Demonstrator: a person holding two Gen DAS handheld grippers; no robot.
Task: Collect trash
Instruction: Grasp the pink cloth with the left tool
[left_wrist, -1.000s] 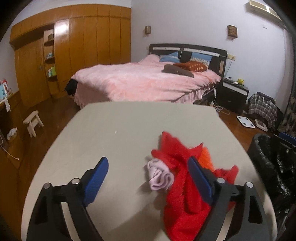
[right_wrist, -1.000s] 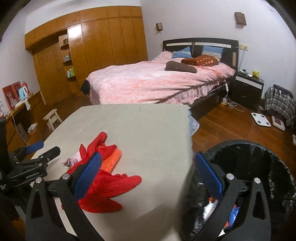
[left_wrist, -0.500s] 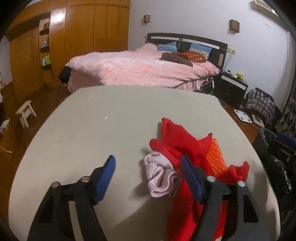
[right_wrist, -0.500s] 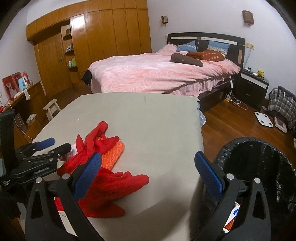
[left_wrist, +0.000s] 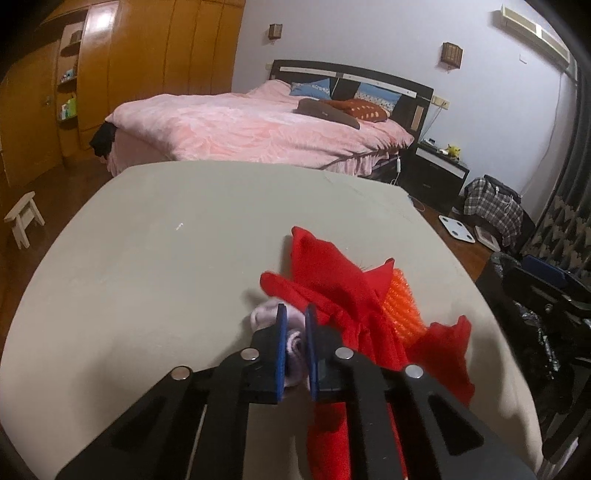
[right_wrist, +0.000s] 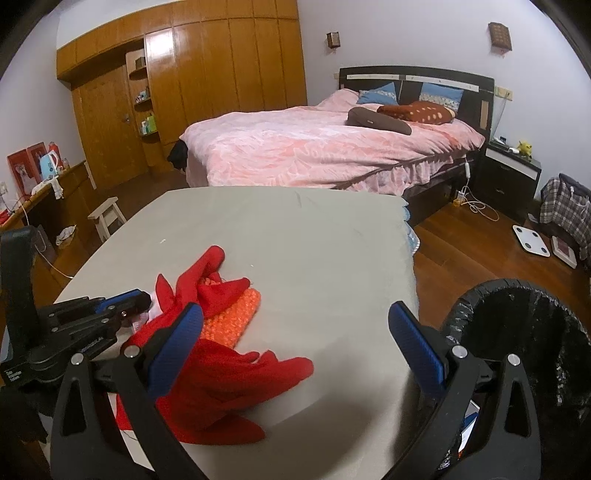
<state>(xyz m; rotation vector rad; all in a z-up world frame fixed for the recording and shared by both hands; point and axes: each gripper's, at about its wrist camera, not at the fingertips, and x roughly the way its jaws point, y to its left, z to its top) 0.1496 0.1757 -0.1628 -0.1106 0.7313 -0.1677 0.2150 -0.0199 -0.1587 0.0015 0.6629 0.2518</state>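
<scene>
Left claw (left_wrist: 294, 314) pinches a crumpled pale-pink wad (left_wrist: 264, 316) beside red cloth (left_wrist: 332, 280); right claw (right_wrist: 295, 328) gapes empty.

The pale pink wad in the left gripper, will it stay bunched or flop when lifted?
Probably soft: the pale pink wad looks crumpled and squashes between the shut left gripper. Loose ends may droop. It touches the red cloth, which might drag along.

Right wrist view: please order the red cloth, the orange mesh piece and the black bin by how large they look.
1. black bin, though it is near and cropped
2. red cloth
3. orange mesh piece, partly covered
</scene>
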